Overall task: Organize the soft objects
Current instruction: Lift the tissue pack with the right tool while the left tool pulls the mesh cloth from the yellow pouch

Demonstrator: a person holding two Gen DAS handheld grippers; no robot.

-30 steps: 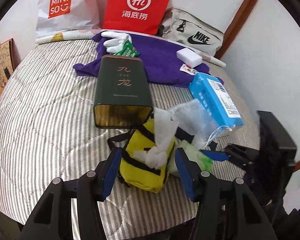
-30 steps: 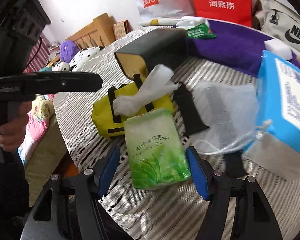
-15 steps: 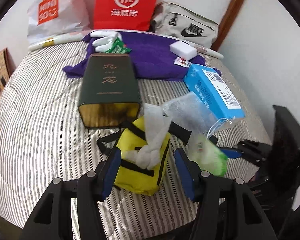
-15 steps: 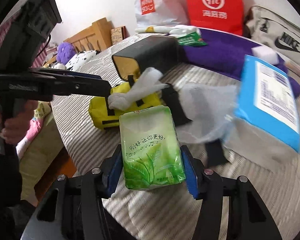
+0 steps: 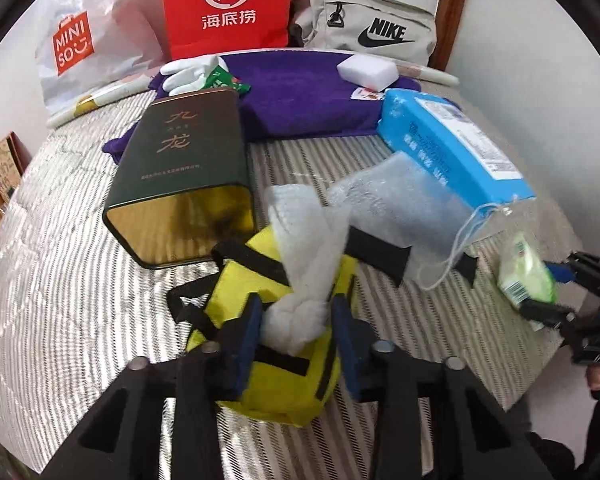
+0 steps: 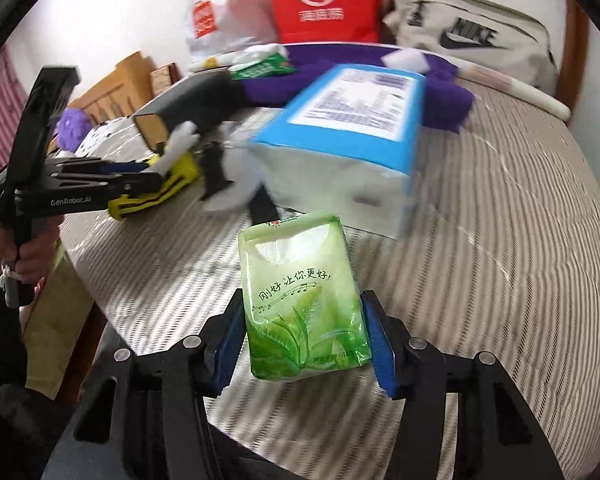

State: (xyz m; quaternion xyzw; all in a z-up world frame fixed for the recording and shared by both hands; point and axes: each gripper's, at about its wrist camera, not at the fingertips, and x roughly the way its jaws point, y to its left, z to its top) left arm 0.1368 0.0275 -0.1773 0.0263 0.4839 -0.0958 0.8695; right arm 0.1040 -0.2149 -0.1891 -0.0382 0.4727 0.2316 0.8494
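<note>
The right gripper (image 6: 306,340) has its jaws clenched on a green tissue pack (image 6: 300,296), held above the striped bed (image 6: 500,240) just in front of the blue tissue package (image 6: 352,120). Left of that package, the left gripper (image 5: 296,320) has just been closing its jaws, which now grasp the white cloth (image 5: 304,264) lying on the yellow pouch (image 5: 288,376).

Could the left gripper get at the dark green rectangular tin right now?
Probably not: the left gripper is closing around a white cloth on the yellow pouch, which lies before the dark green rectangular tin.
</note>
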